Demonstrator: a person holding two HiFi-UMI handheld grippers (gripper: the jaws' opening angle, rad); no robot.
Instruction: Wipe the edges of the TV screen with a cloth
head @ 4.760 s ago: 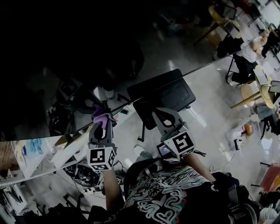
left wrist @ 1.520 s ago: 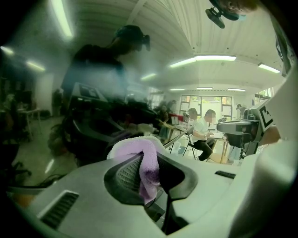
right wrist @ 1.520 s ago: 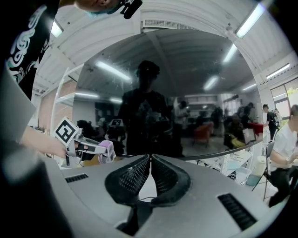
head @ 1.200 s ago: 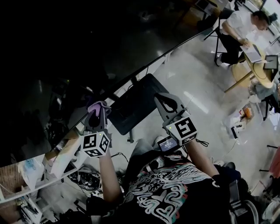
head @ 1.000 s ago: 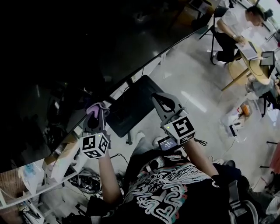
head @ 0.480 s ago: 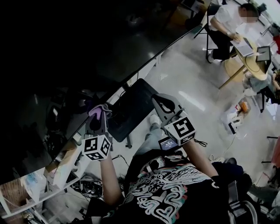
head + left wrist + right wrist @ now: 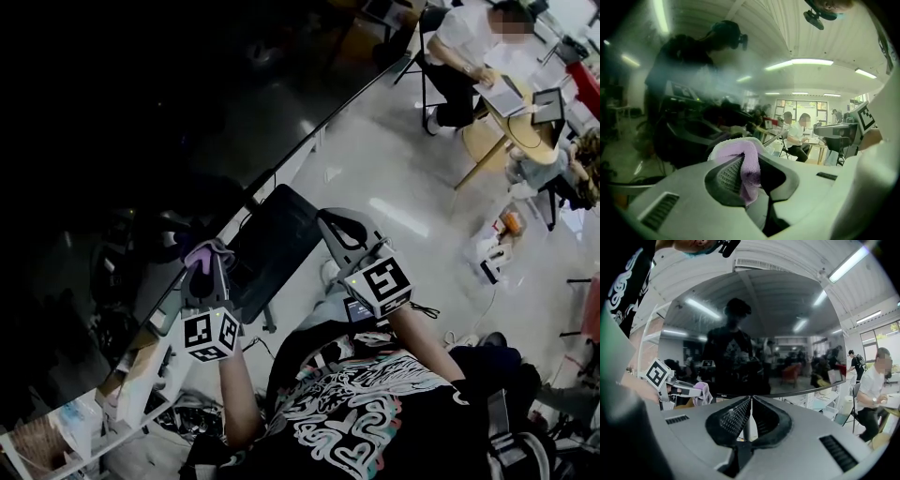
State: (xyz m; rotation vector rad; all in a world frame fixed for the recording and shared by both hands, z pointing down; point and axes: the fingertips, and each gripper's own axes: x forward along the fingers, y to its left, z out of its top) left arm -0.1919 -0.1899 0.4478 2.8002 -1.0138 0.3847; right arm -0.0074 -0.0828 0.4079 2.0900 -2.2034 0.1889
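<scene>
- The left gripper [image 7: 749,165] has its jaws clamped on a lilac cloth [image 7: 740,157]. The fabric is folded over one jaw tip and hangs down the slot between the two, so a soft bulge leads rather than bare plastic.
- In the head view that bulge sits at the lower edge of the TV screen [image 7: 187,112], toward its left end. I cannot tell whether it presses on the bezel or stands just off it (the glass is dark and mirrors the room).
- The right gripper [image 7: 751,399] has its jaws closed together with nothing between them. It hangs in front of the same lower edge, well to the right of the cloth, and takes no part in the wipe.
- As I judge it, the step in hand is a run along the bottom edge. To do it well:
  - Lead with the cloth bulge.
  - Tilt the gripper so that only fabric meets the frame.
  - Press lightly and evenly, because a hard jaw tip could mark the panel.
- Track the edge line itself rather than drifting up onto the glass. Hold the clamp firm, since the cloth is caught by a narrow fold and could drag out at a corner.
- A panel this large may rock under a sideways push, so a slow, steady stroke seems wise. The idle right gripper could brace the frame if it does.
</scene>
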